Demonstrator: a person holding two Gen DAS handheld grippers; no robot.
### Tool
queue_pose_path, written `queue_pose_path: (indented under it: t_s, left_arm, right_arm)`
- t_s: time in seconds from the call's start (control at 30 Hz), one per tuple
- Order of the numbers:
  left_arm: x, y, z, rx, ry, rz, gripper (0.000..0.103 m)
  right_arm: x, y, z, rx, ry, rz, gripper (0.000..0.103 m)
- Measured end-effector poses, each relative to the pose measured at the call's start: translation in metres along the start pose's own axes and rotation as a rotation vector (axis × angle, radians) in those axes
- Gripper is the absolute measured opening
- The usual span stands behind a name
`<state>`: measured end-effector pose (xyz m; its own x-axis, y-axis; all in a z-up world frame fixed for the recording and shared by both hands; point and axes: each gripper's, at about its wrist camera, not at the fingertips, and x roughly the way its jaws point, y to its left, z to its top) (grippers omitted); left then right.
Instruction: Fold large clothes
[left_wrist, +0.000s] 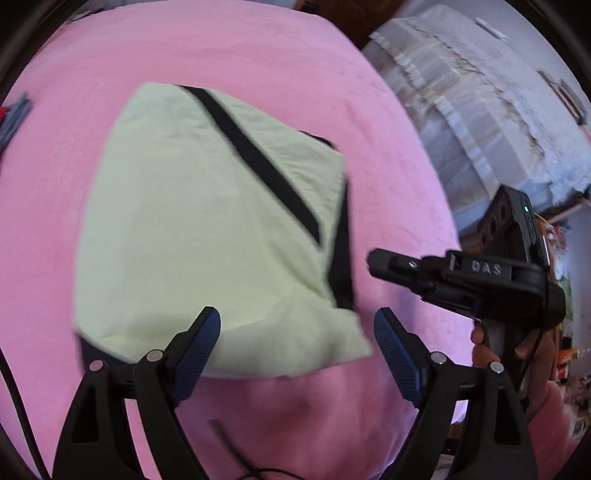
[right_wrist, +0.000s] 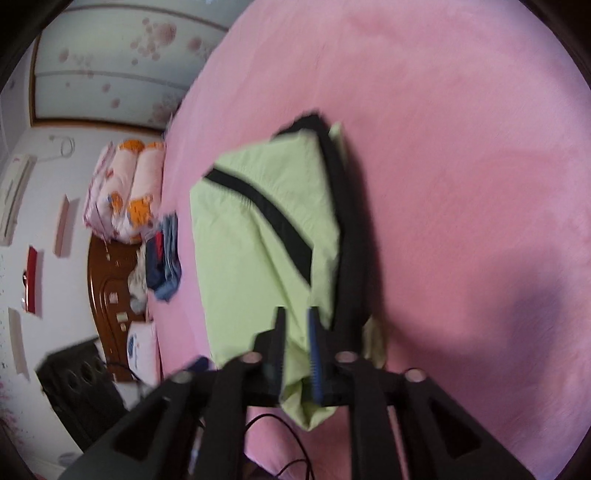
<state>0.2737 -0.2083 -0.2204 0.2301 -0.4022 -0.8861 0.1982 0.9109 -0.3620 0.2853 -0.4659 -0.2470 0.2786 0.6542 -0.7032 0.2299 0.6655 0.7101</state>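
A pale green garment (left_wrist: 203, 221) with black stripes lies folded into a rough rectangle on the pink bed sheet (left_wrist: 258, 55). My left gripper (left_wrist: 297, 325) hangs over its near right corner, jaws wide apart with nothing between them. The right gripper (left_wrist: 373, 258) comes in from the right in a person's hand (left_wrist: 484, 350), its tip over the sheet just off the garment's black-trimmed edge. In the right wrist view the garment (right_wrist: 251, 258) lies ahead and below, and the right gripper (right_wrist: 297, 332) shows a narrow gap between its fingers. The pads do not press on cloth.
A stack of blue folded clothes (right_wrist: 164, 258) lies at the sheet's left edge beside rolled patterned bedding (right_wrist: 125, 192) and a wooden headboard (right_wrist: 107, 295). A black box (right_wrist: 81, 380) stands lower left. A thin cable (right_wrist: 291, 435) trails under the gripper. White lace-covered furniture (left_wrist: 461, 110) stands beyond the bed.
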Motion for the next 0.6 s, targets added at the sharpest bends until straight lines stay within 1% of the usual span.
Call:
queue_pose_path:
  t_s: [0.03,0.07,0.13,0.2,0.3,0.37,0.4,0.43,0.5,0.6]
  left_arm:
    - [-0.008,0.012,0.001,-0.006,0.001,0.03,0.085]
    - [-0.013,0.023,0.0,-0.01,0.002,0.053,0.085]
    - [-0.02,0.051,0.0,-0.025,0.021,0.12,0.085]
    - [-0.019,0.078,-0.001,-0.053,0.057,0.169,0.085]
    - [-0.015,0.111,-0.004,-0.106,0.089,0.206,0.085]
    - [-0.013,0.126,-0.004,-0.138,0.105,0.198,0.085]
    - [-0.011,0.135,-0.004,-0.157,0.113,0.192,0.085]
    - [-0.01,0.14,-0.005,-0.166,0.119,0.191,0.085]
    - [-0.006,0.147,-0.005,-0.177,0.135,0.194,0.085]
    - [0.006,0.154,-0.008,-0.174,0.157,0.192,0.085]
  right_arm:
    - [0.007,0.003,-0.003,-0.006,0.018,-0.014,0.03]
    - [0.015,0.007,-0.007,-0.01,0.042,-0.035,0.035]
    - [0.029,0.01,-0.011,-0.014,0.085,-0.077,0.036]
    - [0.044,0.014,-0.016,-0.014,0.127,-0.154,0.037]
    - [0.062,0.02,-0.02,-0.036,0.153,-0.237,0.037]
    - [0.068,0.022,-0.018,-0.05,0.154,-0.282,0.037]
    - [0.068,0.022,-0.017,-0.052,0.14,-0.29,0.037]
    - [0.065,0.023,-0.014,-0.048,0.108,-0.294,0.037]
    - [0.063,0.019,-0.008,-0.021,0.075,-0.288,0.037]
    - [0.07,0.009,0.001,0.038,0.089,-0.242,0.037]
